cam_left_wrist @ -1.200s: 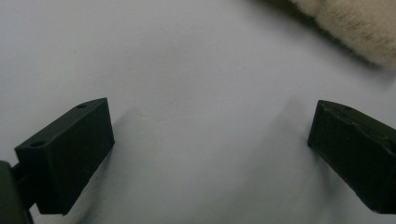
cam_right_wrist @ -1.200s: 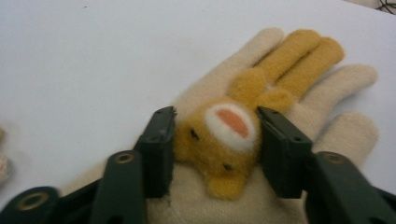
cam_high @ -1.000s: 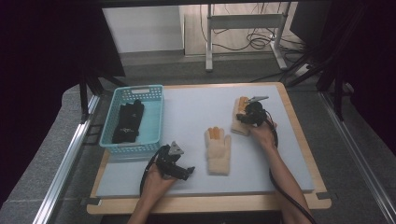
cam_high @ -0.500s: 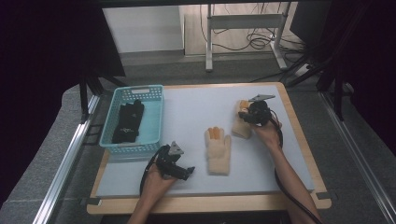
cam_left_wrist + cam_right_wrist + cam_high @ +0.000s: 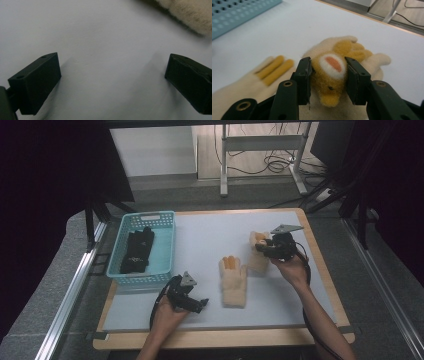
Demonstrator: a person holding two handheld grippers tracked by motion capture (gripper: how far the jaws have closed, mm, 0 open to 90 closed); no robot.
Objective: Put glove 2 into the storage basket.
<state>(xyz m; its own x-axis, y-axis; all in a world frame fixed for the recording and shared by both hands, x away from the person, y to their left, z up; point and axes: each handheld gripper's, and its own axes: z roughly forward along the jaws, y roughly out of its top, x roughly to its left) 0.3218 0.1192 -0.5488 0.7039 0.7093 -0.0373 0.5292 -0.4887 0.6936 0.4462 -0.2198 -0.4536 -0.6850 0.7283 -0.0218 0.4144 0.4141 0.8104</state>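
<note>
Step in hand: pick-up of the far glove, cream with a yellow animal patch; my right claw is closed on that fuzzy patch, jaws pinching it from both sides, and in the high view the right claw sits over this glove, well right of the basket; the glove appears partly gathered up, cuff on the bench; I cannot tell whether it is fully off the surface.

Left claw rests low on the bench just below and right of the basket; jaws wide apart, nothing between them, bare surface under them in its own view; a fluffy cream edge shows at the upper corner there.

Second glove, with yellow fingers, lies flat between the basket and the held glove, touching or nearly touching it.

Basket already holds dark gloves.

Next move, my judgement: lift clear and carry left toward the basket; the flat glove lies under that path, and a shallow grip on fuzz alone could slip.
</note>
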